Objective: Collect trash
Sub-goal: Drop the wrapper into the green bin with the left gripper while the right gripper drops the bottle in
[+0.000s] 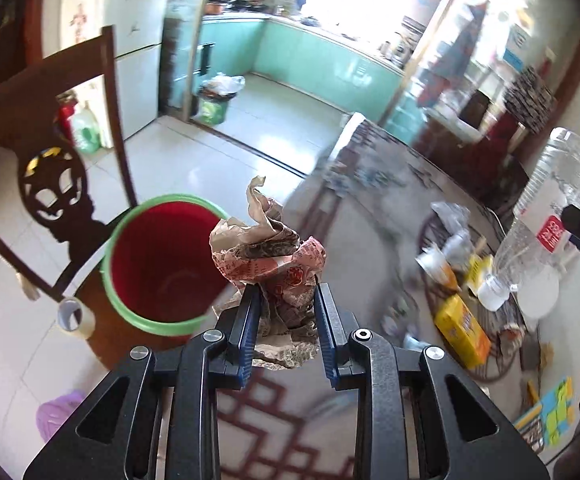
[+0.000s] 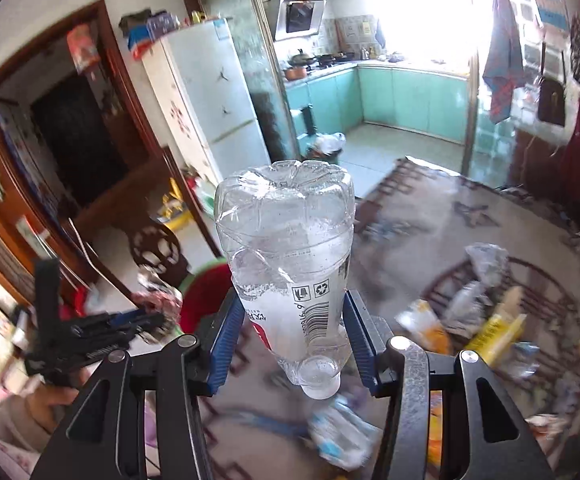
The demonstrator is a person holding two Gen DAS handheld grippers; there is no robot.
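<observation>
My left gripper [image 1: 284,300] is shut on a crumpled printed paper wrapper [image 1: 268,254] and holds it above the table edge, just right of a red bin with a green rim [image 1: 158,264] on the floor. My right gripper [image 2: 294,320] is shut on a clear plastic bottle [image 2: 286,248], base pointing away and white cap toward the camera. The bottle also shows at the right of the left wrist view [image 1: 546,216]. The left gripper with the wrapper [image 2: 158,300] shows blurred at the left of the right wrist view, by the red bin [image 2: 206,292].
More trash lies on the patterned table [image 1: 374,184]: a yellow box [image 1: 462,332], an orange packet [image 1: 442,268], crumpled plastic [image 2: 486,260], a crushed packet [image 2: 342,436]. A dark wooden chair [image 1: 54,184] with a tape roll [image 1: 74,316] stands left of the bin.
</observation>
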